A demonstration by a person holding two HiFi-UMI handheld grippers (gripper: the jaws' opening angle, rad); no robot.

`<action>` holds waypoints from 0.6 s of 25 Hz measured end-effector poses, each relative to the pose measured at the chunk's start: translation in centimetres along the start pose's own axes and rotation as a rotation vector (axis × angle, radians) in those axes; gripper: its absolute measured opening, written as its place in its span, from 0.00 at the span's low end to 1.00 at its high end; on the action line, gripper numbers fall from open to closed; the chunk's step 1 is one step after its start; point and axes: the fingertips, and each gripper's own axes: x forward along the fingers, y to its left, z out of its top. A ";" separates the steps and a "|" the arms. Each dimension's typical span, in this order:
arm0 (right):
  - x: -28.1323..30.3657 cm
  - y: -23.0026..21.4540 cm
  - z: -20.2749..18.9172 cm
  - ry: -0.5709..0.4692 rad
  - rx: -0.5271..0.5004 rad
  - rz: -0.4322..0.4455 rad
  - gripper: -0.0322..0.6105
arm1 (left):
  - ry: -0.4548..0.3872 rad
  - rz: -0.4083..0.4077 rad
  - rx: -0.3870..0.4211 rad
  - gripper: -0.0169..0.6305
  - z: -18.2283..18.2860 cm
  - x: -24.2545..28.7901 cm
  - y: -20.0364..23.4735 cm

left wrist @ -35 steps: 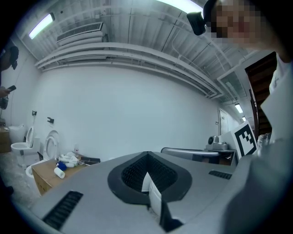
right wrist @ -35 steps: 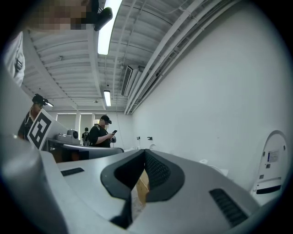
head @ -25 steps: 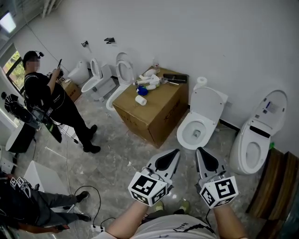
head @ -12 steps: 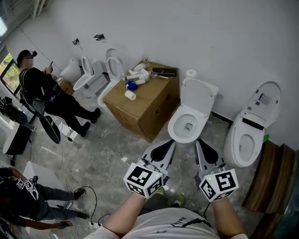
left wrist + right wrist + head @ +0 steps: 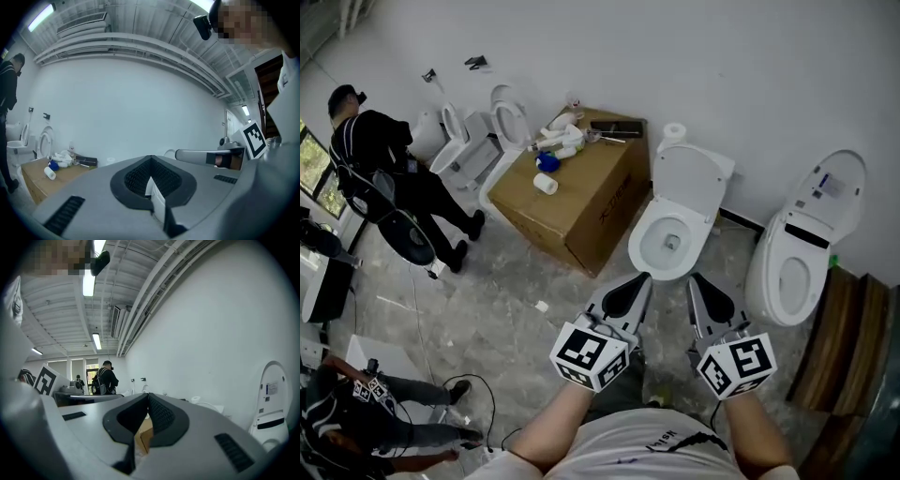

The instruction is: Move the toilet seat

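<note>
White toilet (image 5: 673, 236) ahead | left gripper (image 5: 645, 278) fingers closed, empty | right gripper (image 5: 695, 277) closed, empty

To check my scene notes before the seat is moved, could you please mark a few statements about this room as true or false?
1. The middle toilet has its lid raised. True.
2. The right tool grips the seat. False: it is shut and empty.
3. The box has a bare top. False: clutter lies on it.
4. The left tool is shut. True.
</note>
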 end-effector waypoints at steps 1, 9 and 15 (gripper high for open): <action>1.0 -0.4 -0.3 0.008 0.003 -0.005 0.07 | 0.002 -0.004 0.000 0.04 -0.2 0.8 0.8; 11.2 -4.0 -4.3 0.076 0.023 -0.057 0.07 | 0.014 -0.040 -0.013 0.04 -2.7 7.6 9.6; 18.1 -6.6 -8.9 0.114 0.117 -0.099 0.07 | 0.070 -0.067 -0.044 0.04 -6.5 12.3 17.0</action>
